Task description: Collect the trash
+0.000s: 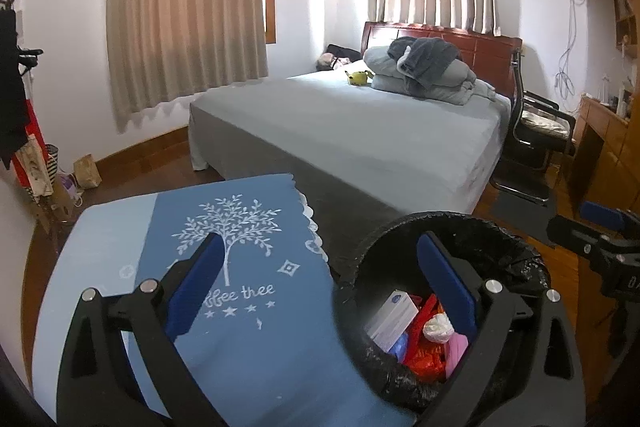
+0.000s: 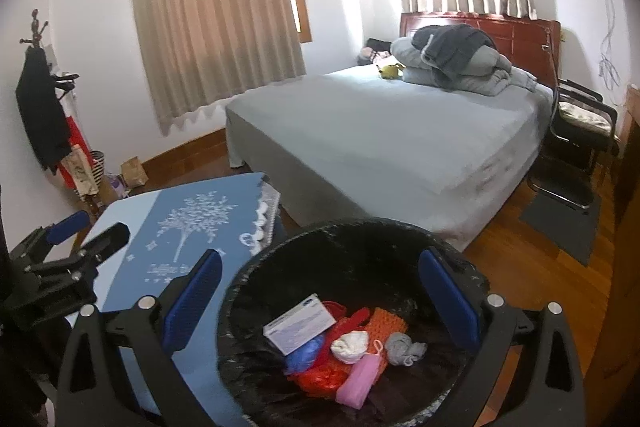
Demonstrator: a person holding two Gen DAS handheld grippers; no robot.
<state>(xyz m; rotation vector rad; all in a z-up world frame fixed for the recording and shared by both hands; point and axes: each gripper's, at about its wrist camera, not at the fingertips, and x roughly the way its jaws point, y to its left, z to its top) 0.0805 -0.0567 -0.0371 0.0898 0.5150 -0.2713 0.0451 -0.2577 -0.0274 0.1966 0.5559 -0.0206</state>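
Note:
A round bin with a black liner [image 2: 280,255] stands on the floor beside a low table with a blue tree-print cloth [image 2: 176,227]. In the bin lie a white box [image 2: 298,327], a crumpled white tissue [image 2: 351,345], a pink case [image 2: 358,379], a grey wad [image 2: 404,347] and red-orange wrappers [image 2: 320,375]. My right gripper [image 2: 320,291] is open and empty, above the bin. My left gripper [image 1: 320,275] is open and empty, over the cloth [image 1: 248,267] and the bin's left rim [image 1: 352,267]. The box [image 1: 392,319] and tissue [image 1: 438,327] also show there.
A bed with grey sheets [image 1: 360,131] and piled bedding [image 1: 424,71] fills the middle of the room. A black chair [image 1: 536,131] stands at its right. A coat rack [image 2: 44,99] and paper bags [image 2: 134,171] stand by the left wall. Wooden floor lies right of the bin.

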